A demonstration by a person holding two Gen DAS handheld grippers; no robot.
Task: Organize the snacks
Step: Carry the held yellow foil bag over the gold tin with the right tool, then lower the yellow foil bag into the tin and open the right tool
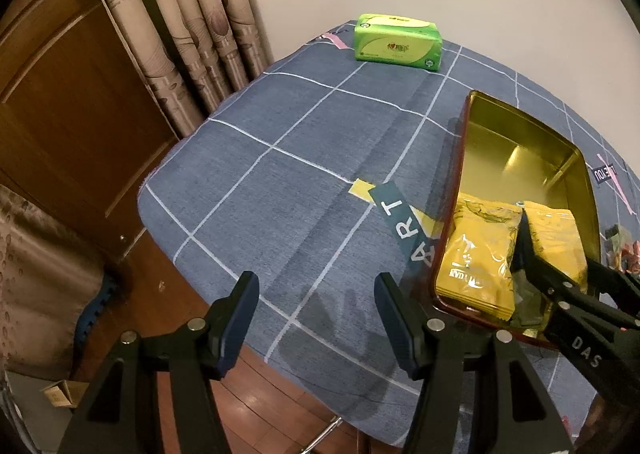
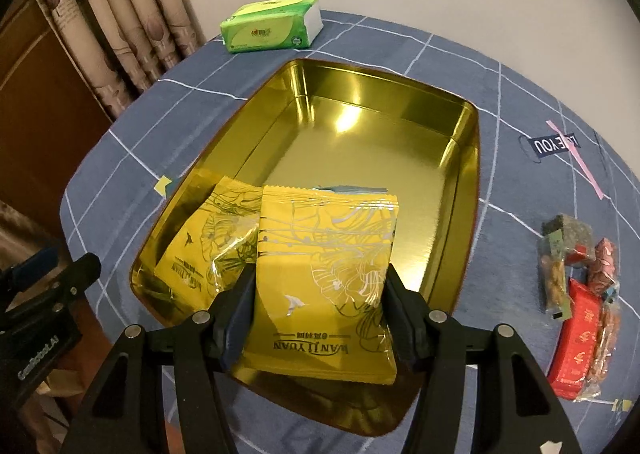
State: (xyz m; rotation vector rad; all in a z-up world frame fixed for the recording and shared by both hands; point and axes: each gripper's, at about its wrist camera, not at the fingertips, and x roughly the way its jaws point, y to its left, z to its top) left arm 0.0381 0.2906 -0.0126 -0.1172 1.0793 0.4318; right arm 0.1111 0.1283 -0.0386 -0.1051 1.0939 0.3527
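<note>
Across the centre of the right wrist frame lay the gold tin (image 2: 460, 157), open on the blue checked tablecloth (image 2: 520, 93). Low in the frame, the right gripper (image 2: 318, 306) clamped a yellow snack packet (image 2: 324, 274) over the tin's near end, beside a second yellow packet (image 2: 204, 250). Lower in the left wrist frame, the left gripper (image 1: 316, 318) stood open and held nothing.

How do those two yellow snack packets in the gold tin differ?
The right packet sits between the fingers of the right gripper, which is closed on it; the left packet lies free, untouched. The right packet overlaps the left packet's edge and lies on top. The left packet leans against the tin wall, turned at an angle; the right packet faces the camera squarely. Both share the same yellow wrapper with line drawings.
</note>
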